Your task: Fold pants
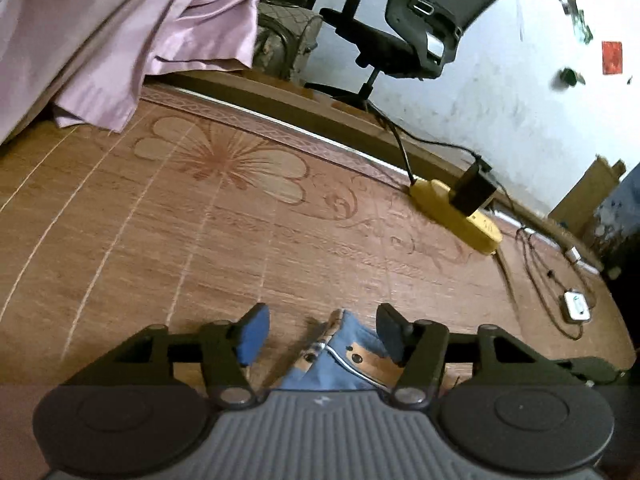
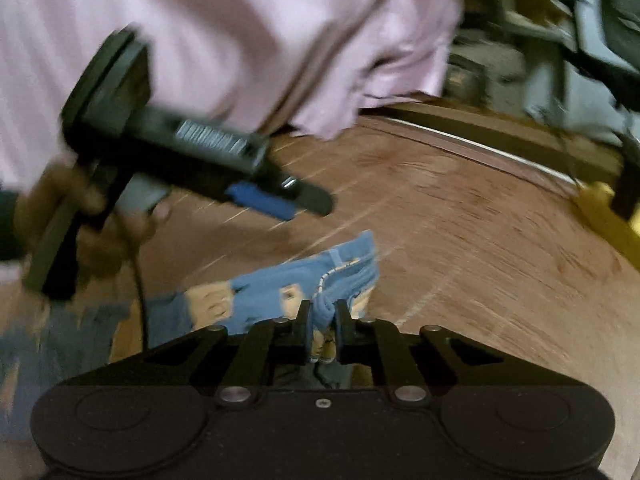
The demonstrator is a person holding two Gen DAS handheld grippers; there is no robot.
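Pinching a bunched ridge of the blue denim pants (image 2: 320, 280) at their waistband, my right gripper (image 2: 321, 322) has its fingers pressed nearly together on the cloth, which bulges up between the pads. The pants lie on the brown woven mat (image 2: 460, 240) with its printed flower pattern, waistband at the far end near the middle of the mat and the rest trailing off toward me and to the left, where it blurs. My left gripper (image 1: 322, 332) stands spread, its blue-padded fingers (image 1: 252, 334) well apart and touching nothing; the waistband, with its metal button and white-edged zipper fly, shows between and below them on the mat. In the right wrist view that same left gripper (image 2: 304, 200) hovers above the mat just left of and beyond the pants, gripped by my hand (image 2: 80, 216), which is smeared by blur. A pale pink sheet (image 1: 120, 40) hangs down over the far left corner of the mat. Along the far right edge lies a yellow power strip (image 1: 456, 216) with a black adapter (image 1: 474, 190) plugged into it, black cables running off it toward the right, where a small white device (image 1: 576, 306) rests near the edge. Beyond the mat's raised wooden border a black office chair (image 1: 416, 32) stands against a white wall (image 1: 520, 100).
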